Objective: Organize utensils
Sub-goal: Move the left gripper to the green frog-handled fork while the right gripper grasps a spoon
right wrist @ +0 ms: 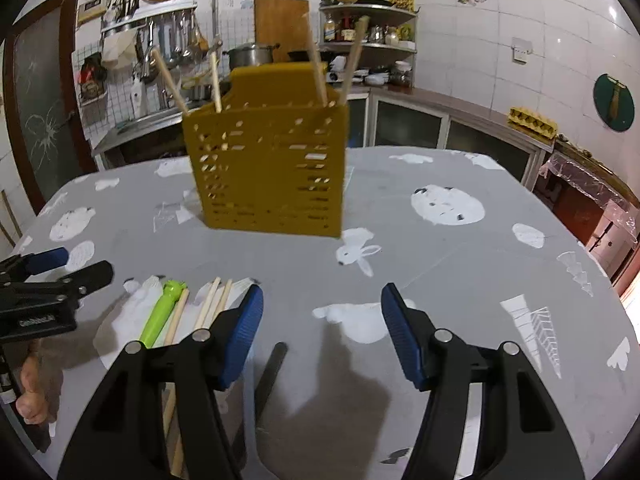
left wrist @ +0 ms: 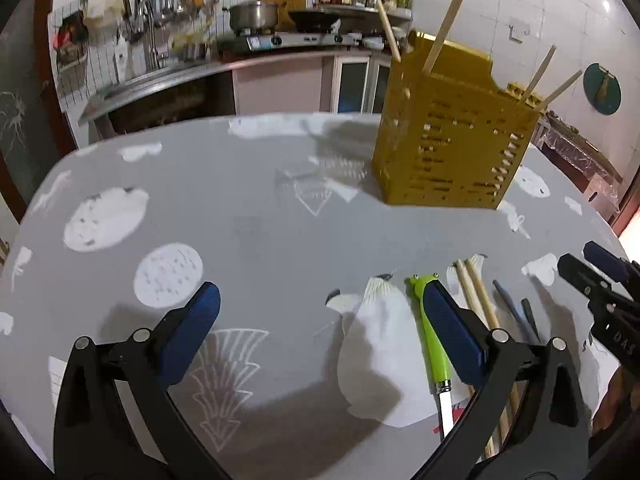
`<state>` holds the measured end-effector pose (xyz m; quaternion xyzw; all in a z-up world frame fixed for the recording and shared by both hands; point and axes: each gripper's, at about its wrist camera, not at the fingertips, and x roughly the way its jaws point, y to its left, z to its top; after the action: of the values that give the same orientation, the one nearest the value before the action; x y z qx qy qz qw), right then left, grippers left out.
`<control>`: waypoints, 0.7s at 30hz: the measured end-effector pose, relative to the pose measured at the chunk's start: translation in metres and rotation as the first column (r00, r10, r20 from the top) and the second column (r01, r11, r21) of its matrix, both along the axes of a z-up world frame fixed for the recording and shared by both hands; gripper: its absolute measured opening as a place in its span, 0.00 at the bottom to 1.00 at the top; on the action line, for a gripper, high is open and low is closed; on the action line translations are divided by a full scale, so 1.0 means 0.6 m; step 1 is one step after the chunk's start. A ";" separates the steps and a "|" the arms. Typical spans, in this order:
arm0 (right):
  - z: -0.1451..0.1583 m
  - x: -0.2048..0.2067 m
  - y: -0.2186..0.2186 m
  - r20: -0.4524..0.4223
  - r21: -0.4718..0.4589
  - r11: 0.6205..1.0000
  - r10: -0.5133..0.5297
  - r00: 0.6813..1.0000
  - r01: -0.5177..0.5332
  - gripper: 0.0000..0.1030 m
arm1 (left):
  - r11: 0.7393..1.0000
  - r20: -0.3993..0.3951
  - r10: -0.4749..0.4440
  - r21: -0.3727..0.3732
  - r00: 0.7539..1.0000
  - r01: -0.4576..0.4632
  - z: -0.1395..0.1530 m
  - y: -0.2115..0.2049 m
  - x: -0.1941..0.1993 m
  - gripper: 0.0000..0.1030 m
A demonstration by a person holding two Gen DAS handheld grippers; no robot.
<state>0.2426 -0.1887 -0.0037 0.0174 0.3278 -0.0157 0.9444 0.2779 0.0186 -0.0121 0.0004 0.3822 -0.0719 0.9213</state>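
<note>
A yellow slotted utensil holder (left wrist: 448,140) (right wrist: 268,160) stands upright on the grey table with several wooden chopsticks (left wrist: 442,32) (right wrist: 352,60) sticking out. Near the table's front lie a green-handled utensil (left wrist: 430,332) (right wrist: 160,314), loose wooden chopsticks (left wrist: 476,296) (right wrist: 214,300) and dark chopsticks (left wrist: 520,316) (right wrist: 272,372). My left gripper (left wrist: 320,320) is open and empty, its right finger just over the green handle. My right gripper (right wrist: 322,332) is open and empty, with the dark chopstick below it. Each gripper also shows in the other's view, the right (left wrist: 600,280) and the left (right wrist: 60,272).
The table wears a grey cloth (left wrist: 260,220) with white prints. Behind it run a kitchen counter with a stove and pot (left wrist: 256,16), hanging utensils (left wrist: 160,0) and a corner shelf of jars (right wrist: 368,28). A low side table (right wrist: 592,184) stands at the right.
</note>
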 end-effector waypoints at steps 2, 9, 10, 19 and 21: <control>-0.006 0.005 0.015 -0.029 -0.007 1.000 0.027 0.999 -0.027 0.56 | 1.000 -0.016 0.005 -0.002 1.000 -0.005 -0.007 0.001 0.004 0.95; -0.045 0.031 0.052 -0.139 -0.034 0.995 0.087 0.986 -0.092 0.39 | 1.000 -0.034 -0.013 0.004 0.999 0.013 -0.022 -0.005 0.008 0.95; -0.047 0.032 0.053 -0.143 -0.034 0.995 0.090 0.986 -0.096 0.39 | 1.000 -0.028 -0.009 0.009 1.000 0.010 -0.021 -0.006 0.007 0.95; -0.065 0.052 0.066 -0.193 -0.027 0.991 0.121 0.974 -0.129 0.18 | 1.000 -0.043 0.001 0.009 0.999 -0.001 -0.026 -0.008 0.012 0.95; -0.067 0.054 0.064 -0.196 -0.012 0.991 0.128 0.972 -0.133 0.09 | 1.000 -0.050 0.003 0.024 0.999 -0.002 -0.028 -0.012 0.014 0.95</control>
<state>0.2750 -0.1501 -0.0437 -0.0174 0.4191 0.0406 0.9069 0.2861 0.0115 -0.0288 0.0091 0.4059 -0.0664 0.9115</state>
